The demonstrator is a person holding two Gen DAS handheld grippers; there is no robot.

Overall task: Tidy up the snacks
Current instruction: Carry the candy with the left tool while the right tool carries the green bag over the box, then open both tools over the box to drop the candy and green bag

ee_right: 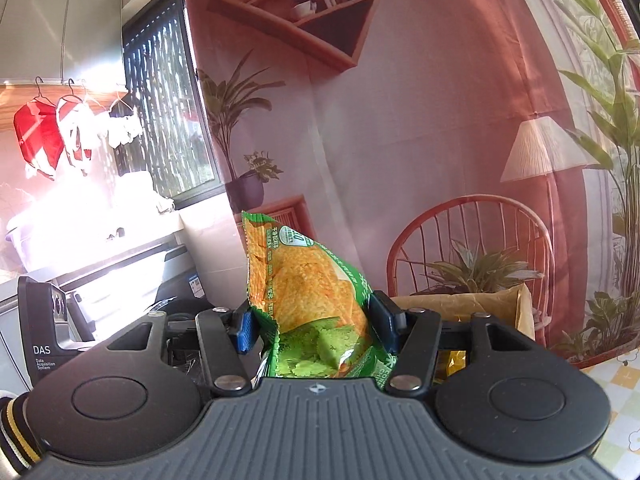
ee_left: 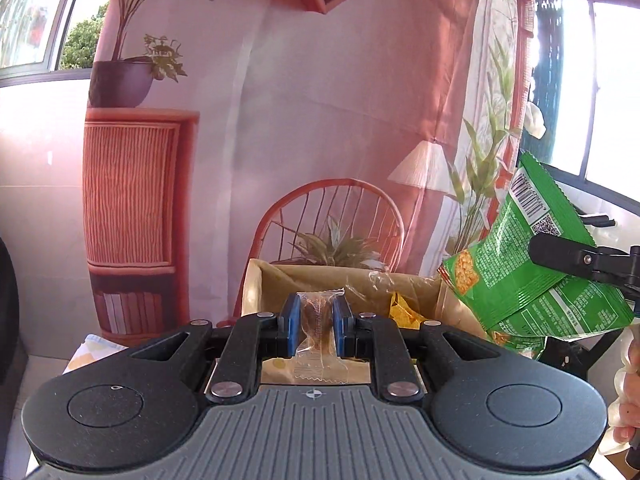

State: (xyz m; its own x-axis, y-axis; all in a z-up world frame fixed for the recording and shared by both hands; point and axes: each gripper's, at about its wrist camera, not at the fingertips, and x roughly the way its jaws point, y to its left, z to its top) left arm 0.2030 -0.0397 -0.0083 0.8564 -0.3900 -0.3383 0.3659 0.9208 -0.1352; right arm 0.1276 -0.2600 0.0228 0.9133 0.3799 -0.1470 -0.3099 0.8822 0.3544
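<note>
Left wrist view: a small clear-wrapped snack (ee_left: 316, 322) is pinched between the nearly closed pads of the left gripper (ee_left: 316, 322), held up just in front of the cardboard box (ee_left: 276, 280). A green chip bag (ee_left: 532, 264) is seen right of the box.

Right wrist view: that green chip bag (ee_right: 312, 304) is clamped between the right gripper (ee_right: 316, 320) pads, left of the box (ee_right: 480, 304).

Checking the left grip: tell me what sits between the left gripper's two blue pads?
A small clear-wrapped snack, pinched upright between the left gripper pads, shown in the left wrist view.
</note>
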